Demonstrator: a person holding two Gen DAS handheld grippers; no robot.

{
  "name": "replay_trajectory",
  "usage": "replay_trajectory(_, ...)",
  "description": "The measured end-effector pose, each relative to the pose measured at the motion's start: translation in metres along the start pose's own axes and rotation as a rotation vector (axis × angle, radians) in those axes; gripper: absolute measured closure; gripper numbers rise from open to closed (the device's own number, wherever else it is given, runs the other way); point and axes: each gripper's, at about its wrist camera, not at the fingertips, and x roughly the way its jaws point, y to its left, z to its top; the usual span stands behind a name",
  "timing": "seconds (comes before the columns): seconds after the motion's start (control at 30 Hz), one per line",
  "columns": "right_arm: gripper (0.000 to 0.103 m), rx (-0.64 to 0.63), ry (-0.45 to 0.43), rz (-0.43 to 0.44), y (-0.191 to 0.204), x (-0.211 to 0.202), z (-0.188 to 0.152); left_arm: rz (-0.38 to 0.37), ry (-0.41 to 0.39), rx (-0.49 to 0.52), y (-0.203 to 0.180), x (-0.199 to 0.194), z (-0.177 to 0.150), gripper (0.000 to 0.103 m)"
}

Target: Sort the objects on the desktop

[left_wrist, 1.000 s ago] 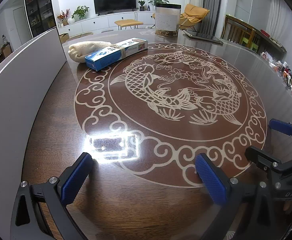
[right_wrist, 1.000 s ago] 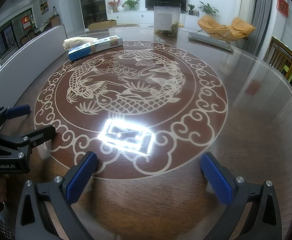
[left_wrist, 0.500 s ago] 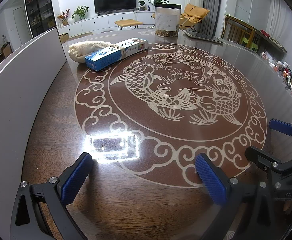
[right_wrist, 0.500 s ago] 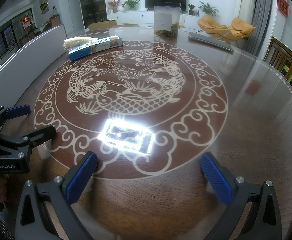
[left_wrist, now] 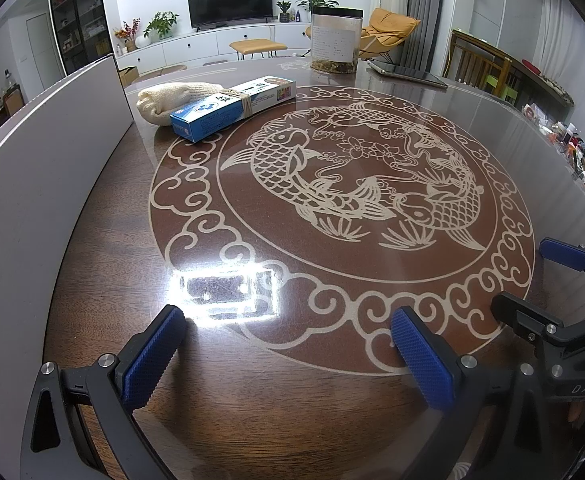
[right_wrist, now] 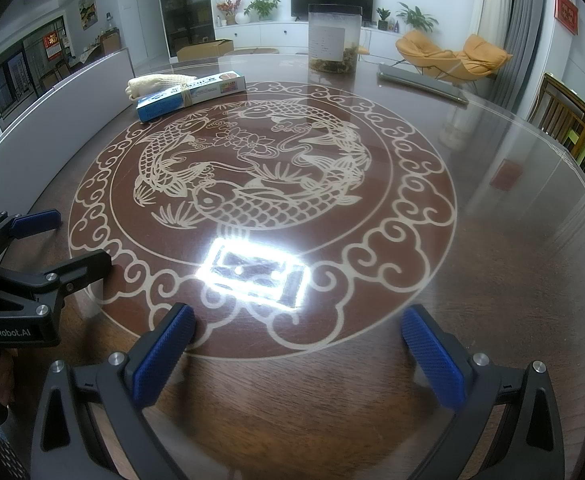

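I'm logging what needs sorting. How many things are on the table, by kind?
Box: 1
Cloth bundle: 1
Jar: 1
Tablet: 1
Total: 4

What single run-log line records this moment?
left hand-held gripper: open, empty | right hand-held gripper: open, empty | blue box: against cloth bundle, far table side, untouched

Before you, a round dark wood surface (left_wrist: 104, 320) inlaid with pale carp. Near its far left edge, a blue box (left_wrist: 232, 107) touches a cream cloth bundle (left_wrist: 172, 98). At the far edge stand a clear jar (left_wrist: 335, 40) and a flat tablet (left_wrist: 408, 75).
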Motion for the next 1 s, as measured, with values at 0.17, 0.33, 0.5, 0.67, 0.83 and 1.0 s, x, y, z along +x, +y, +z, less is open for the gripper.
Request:
replay_trajectory(0.17,0.0,0.0,0.0,0.0,0.0,0.0,0.0,0.0,0.0,0.0,0.0,0.001,0.0,0.0)
replay_trajectory(0.33,0.0,0.0,0.0,0.0,0.0,0.001,0.001,0.0,0.0,0.0,0.0,0.001,0.0,0.0)
replay_trajectory(0.5,0.0,0.0,0.0,0.0,0.0,0.0,0.0,0.0,0.0,0.0,0.0,0.001,0.0,0.0)
replay_trajectory(0.67,0.0,0.0,0.0,0.0,0.0,-0.001,-0.001,-0.006,0.003,0.001,0.001,0.002,0.001,0.0)
replay_trajectory(0.83,0.0,0.0,0.0,0.0,0.0,0.0,0.0,-0.049,0.022,0.074,0.009,0.005,0.006,0.0)
replay_trajectory(1.0,0.0,0.0,0.0,0.0,0.0,-0.001,-0.001,-0.027,0.009,0.04,0.021,-0.003,-0.003,0.0)
